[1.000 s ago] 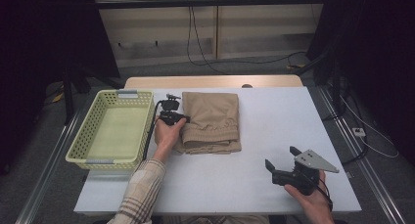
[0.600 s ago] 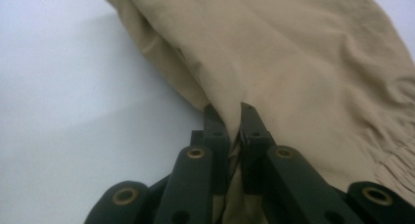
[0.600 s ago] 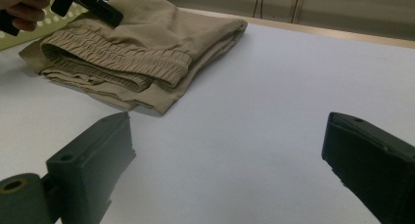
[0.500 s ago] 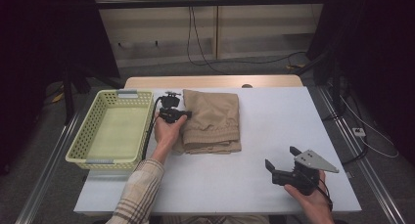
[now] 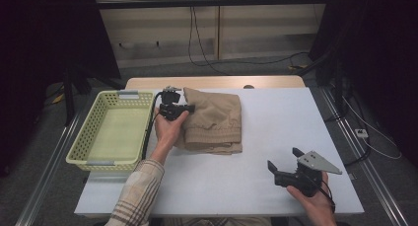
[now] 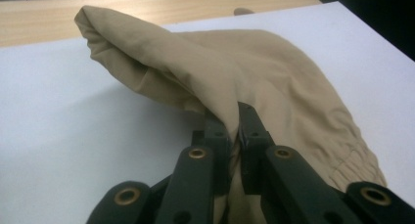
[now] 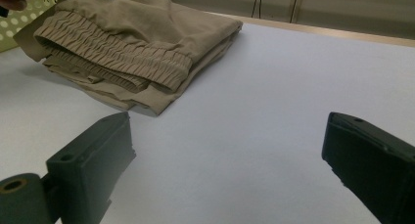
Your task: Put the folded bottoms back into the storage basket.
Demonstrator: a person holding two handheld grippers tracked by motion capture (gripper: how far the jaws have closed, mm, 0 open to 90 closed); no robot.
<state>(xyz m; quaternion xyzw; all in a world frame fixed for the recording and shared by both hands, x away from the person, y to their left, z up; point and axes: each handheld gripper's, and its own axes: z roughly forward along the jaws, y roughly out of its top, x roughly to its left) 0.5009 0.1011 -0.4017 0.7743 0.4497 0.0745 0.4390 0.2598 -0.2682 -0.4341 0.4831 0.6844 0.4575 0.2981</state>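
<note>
A folded tan garment (image 5: 217,120) with an elastic waistband lies on the white table (image 5: 276,117), left of centre. My left gripper (image 5: 190,108) is shut on the garment's left edge. In the left gripper view the fabric (image 6: 244,72) is pinched between the black jaws of that gripper (image 6: 234,122) and lifted into a ridge. My right gripper (image 5: 286,159) is held near the table's front right, open and holding nothing. The right gripper view looks across bare table at the garment (image 7: 137,48), with that gripper (image 7: 230,136) well short of it and its jaws wide apart.
A pale green plastic basket (image 5: 84,147) stands at the table's left edge, beside the garment and touching my left forearm's side. A wooden strip (image 5: 217,82) runs along the table's far edge. Cables lie on the floor beyond.
My left gripper has edged slightly away from me along the garment's left edge, still pinching the fabric. The right gripper has stayed where it was.
</note>
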